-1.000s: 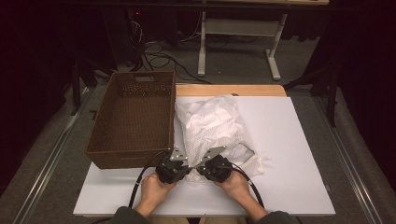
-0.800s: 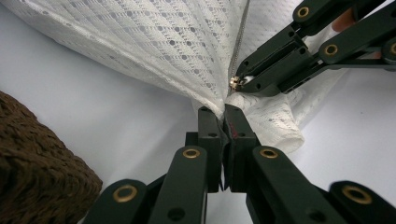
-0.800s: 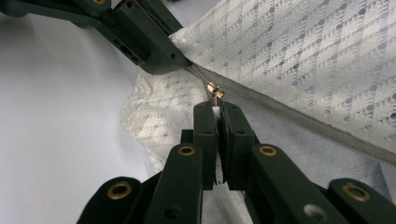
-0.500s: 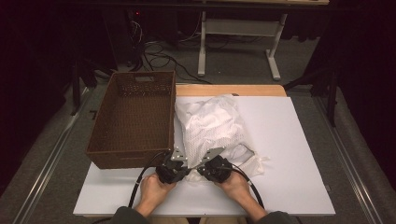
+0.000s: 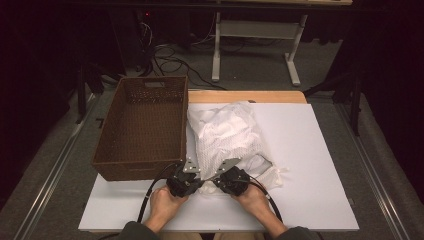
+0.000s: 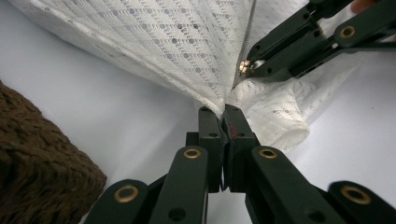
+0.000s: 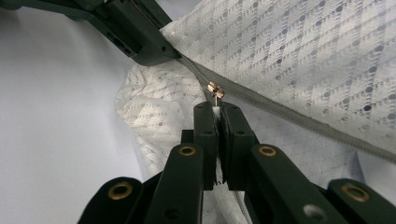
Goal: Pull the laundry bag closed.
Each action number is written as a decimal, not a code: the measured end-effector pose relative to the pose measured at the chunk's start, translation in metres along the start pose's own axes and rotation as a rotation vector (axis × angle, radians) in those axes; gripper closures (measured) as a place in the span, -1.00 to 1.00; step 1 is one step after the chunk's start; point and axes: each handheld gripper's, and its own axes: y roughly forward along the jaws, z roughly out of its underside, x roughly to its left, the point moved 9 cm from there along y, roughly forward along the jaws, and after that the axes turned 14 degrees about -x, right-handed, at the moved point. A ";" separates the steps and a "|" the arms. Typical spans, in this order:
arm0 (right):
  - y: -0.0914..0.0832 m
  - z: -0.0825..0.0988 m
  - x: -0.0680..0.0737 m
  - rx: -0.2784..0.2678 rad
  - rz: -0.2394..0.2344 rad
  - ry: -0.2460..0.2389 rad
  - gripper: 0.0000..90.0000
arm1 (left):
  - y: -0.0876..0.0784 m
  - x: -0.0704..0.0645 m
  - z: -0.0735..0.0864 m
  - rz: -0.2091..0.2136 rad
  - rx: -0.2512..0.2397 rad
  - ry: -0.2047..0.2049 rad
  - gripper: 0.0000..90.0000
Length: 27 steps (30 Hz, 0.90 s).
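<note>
High view: white mesh laundry bag (image 5: 230, 137) lying at centre of the white surface (image 5: 320, 170), just right of the brown wicker basket (image 5: 142, 125); left gripper (image 5: 192, 172) and right gripper (image 5: 220, 176) meeting at the bag's lower edge; left fingers (image 6: 212, 135) pinching mesh fabric beside the zipper; right fingers (image 7: 233, 135) clamping the zipper pull (image 7: 215, 91).

The white surface (image 5: 320, 165) lies bare to the right of the mesh laundry bag (image 5: 227, 132), a wide lane for a hand. On the left the brown woven basket (image 5: 142, 127) stands right against the bag, blocking that side; a bare strip runs along the near edge.
</note>
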 end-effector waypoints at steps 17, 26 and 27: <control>-0.004 0.002 -0.004 0.021 0.038 -0.023 0.94 | -0.001 0.002 0.003 -0.015 0.002 -0.007 0.96; -0.006 0.004 -0.005 0.036 0.044 -0.026 0.94 | 0.000 0.003 0.006 -0.025 0.013 0.006 0.96; -0.007 0.004 -0.006 0.031 0.041 -0.029 0.94 | 0.000 0.004 0.006 -0.028 0.014 0.003 0.96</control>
